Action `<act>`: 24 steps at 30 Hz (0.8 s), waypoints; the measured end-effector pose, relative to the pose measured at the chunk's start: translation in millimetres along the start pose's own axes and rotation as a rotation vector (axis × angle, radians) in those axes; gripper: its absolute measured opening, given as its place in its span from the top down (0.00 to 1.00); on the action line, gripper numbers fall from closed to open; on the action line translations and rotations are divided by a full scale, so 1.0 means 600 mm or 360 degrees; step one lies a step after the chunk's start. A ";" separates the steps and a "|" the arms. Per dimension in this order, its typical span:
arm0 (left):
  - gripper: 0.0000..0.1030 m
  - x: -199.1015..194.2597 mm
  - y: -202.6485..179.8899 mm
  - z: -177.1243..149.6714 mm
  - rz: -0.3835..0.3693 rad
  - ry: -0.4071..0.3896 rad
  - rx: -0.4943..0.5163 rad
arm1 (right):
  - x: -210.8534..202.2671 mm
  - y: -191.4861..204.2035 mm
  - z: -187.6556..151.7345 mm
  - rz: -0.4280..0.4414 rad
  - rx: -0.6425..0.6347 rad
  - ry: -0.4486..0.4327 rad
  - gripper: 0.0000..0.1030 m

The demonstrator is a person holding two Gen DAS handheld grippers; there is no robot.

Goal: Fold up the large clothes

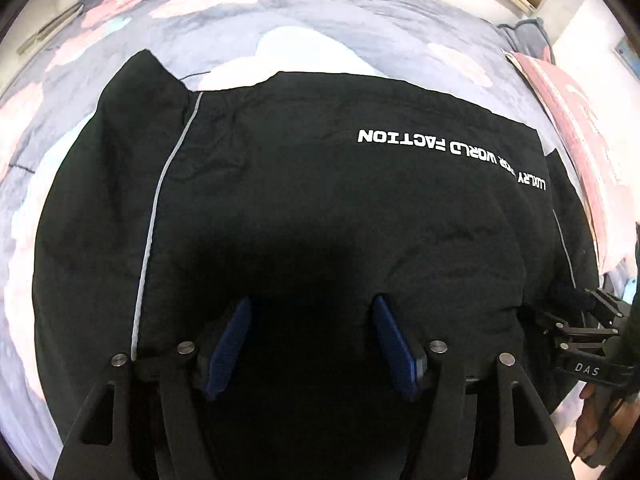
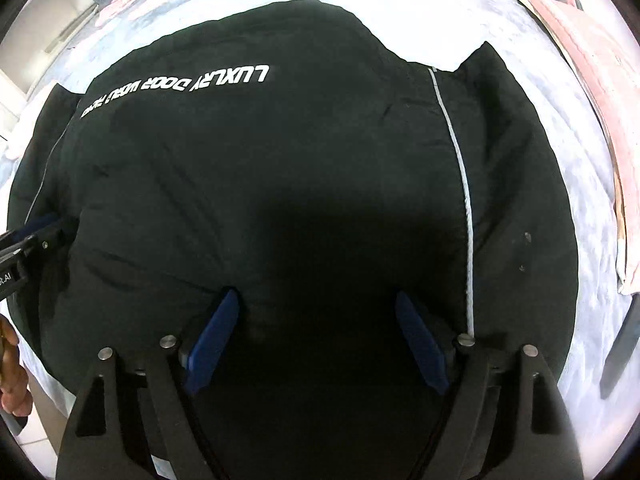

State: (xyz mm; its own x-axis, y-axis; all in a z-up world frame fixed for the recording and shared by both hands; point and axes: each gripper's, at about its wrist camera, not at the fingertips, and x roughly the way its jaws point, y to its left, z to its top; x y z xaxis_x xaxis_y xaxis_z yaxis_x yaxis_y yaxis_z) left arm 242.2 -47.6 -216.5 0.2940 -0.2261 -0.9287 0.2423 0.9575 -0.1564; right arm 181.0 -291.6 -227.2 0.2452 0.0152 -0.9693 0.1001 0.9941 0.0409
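- White block lettering on the black jacket [image 1: 320, 200] reads upside down in both wrist views: "LUXLRY ... WORLD FACTION" in the left one (the second word is creased), "LUXLRY DOOR WORLD" plus a squashed last word in the right one.
- The right claw [image 1: 576, 312], seen at 3 o'clock in the left view, has "DAS" on its body.
- The jacket is dark, smooth and slightly puffy, with a thin silver-grey piping stripe [image 1: 156, 216] running down each side panel.
- It lies flat on a bed, on a grey quilt [image 1: 224, 24] with pink and pale floral blotches, filling most of both views.
- The text line runs roughly 9 to 3 o'clock, so the jacket's long side goes across the frame; the piping runs 12 to 6.
- A pink pillow [image 1: 576, 120] sits past the jacket at 2 o'clock.
- The left claw [image 1: 312, 344] hangs over the fabric, blue pads apart, nothing between them.
- The right claw's pads are spread wide too, nothing pinched.
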 end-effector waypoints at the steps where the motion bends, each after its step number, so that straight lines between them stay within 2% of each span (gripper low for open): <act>1: 0.35 -0.002 0.002 -0.001 -0.0001 -0.0002 0.0000 | -0.001 0.002 0.000 -0.0009 0.0005 0.0000 0.17; 4: 0.35 0.001 0.007 0.005 -0.0009 0.0025 -0.0016 | -0.009 0.000 0.004 -0.0024 0.0061 0.0059 0.15; 8: 0.35 -0.028 0.012 0.029 -0.0021 0.0101 -0.0078 | -0.030 -0.014 0.020 0.0030 0.0167 0.0187 0.15; 10: 0.35 -0.056 0.014 0.039 -0.0040 0.0068 -0.0092 | -0.048 -0.022 0.025 0.0067 0.0226 0.0204 0.15; 13: 0.35 -0.110 0.011 0.054 -0.0069 -0.0015 -0.0077 | -0.104 -0.031 0.038 0.0116 0.0274 0.0123 0.15; 18: 0.35 -0.190 -0.019 0.075 -0.0073 -0.0076 0.0017 | -0.219 -0.023 0.063 0.0036 0.0218 -0.0095 0.15; 24: 0.35 -0.277 -0.084 0.090 -0.0047 -0.0243 0.0086 | -0.317 -0.008 0.074 -0.0046 0.0202 -0.0275 0.15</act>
State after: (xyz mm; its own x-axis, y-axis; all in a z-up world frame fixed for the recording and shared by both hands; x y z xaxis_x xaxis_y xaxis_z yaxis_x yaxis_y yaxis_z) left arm 231.4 -67.8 -36.0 0.4223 -0.2824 -0.8613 0.3008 0.9400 -0.1607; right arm 176.3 -304.1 -32.2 0.4011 -0.0428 -0.9150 0.2273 0.9723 0.0541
